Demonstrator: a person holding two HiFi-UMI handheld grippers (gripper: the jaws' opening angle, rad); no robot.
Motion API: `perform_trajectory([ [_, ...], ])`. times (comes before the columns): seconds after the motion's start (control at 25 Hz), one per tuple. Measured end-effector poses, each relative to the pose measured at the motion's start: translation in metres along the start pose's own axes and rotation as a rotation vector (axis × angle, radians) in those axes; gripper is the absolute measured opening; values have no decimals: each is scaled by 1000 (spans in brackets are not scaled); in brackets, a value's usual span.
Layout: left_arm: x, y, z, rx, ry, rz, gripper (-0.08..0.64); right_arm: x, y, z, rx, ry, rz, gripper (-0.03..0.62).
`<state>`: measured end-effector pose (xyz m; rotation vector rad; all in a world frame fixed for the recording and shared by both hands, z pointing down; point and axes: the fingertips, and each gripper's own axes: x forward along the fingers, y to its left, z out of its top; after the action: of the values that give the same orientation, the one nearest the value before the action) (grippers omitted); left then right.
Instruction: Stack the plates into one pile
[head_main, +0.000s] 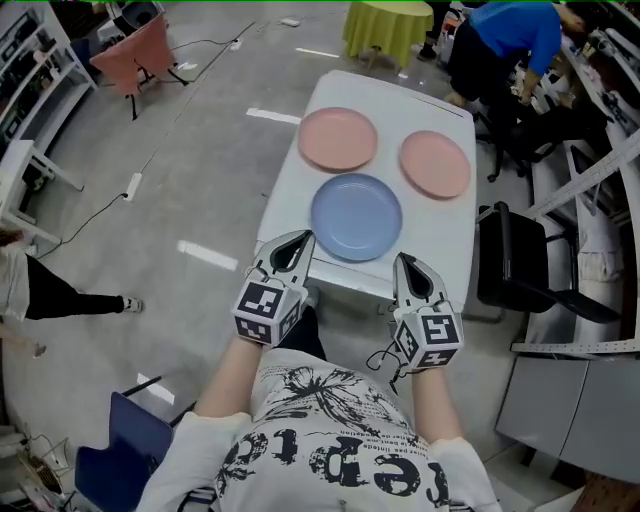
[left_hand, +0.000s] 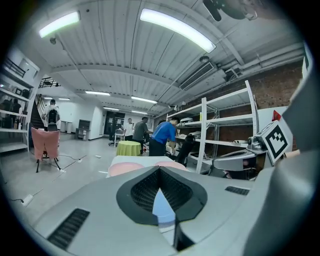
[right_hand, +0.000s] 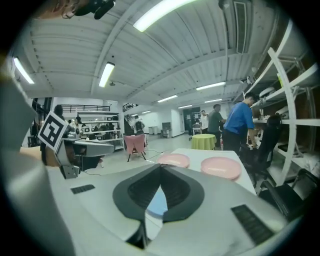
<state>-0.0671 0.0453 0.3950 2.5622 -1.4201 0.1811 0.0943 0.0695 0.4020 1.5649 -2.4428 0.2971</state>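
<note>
Three plates lie apart on a white table (head_main: 440, 240): a blue plate (head_main: 356, 216) nearest me, a pink plate (head_main: 338, 138) at the far left and a second pink plate (head_main: 435, 164) at the far right. My left gripper (head_main: 298, 240) hangs shut and empty just off the table's near left edge. My right gripper (head_main: 404, 262) is shut and empty at the near edge, right of the blue plate. In the right gripper view both pink plates (right_hand: 220, 167) show past the closed jaws, with a sliver of blue plate (right_hand: 156, 205) between them.
A person in a blue top (head_main: 510, 35) bends over shelves at the far right. A black chair (head_main: 520, 260) stands right of the table. A round green-draped table (head_main: 385, 28) sits beyond it, and a pink chair (head_main: 135, 55) at the far left.
</note>
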Motion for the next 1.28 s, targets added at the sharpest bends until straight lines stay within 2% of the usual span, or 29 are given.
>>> perform_trajectory([
  [0.24,88,87,26,-29,39,-17,14,111,-30,41,15,19,-39,6],
  [0.44,152,152,37,-41,79,-17,14,195,-56,56,32,58,-61,6],
  [0.8,248,234,13,-106,177,-21,14,316,-102,25,65,217,-121,8],
  [0.96,279,260,-11,-130,229,-49,14,354,-116,5,95,291,-152,8],
  [1.08,302,276,-33,-129,298,-41,14,377,-132,-9,97,343,-180,9],
  [1.12,310,282,-40,-129,322,-33,14,384,-138,-14,97,363,-186,39],
  [1.16,318,287,-46,-133,345,-29,21,392,-144,-19,95,382,-192,64],
  [1.24,331,295,-57,-154,384,-32,83,406,-156,-30,91,418,-213,64],
  [1.28,336,299,-62,-172,398,-32,84,411,-162,-37,91,434,-224,64],
])
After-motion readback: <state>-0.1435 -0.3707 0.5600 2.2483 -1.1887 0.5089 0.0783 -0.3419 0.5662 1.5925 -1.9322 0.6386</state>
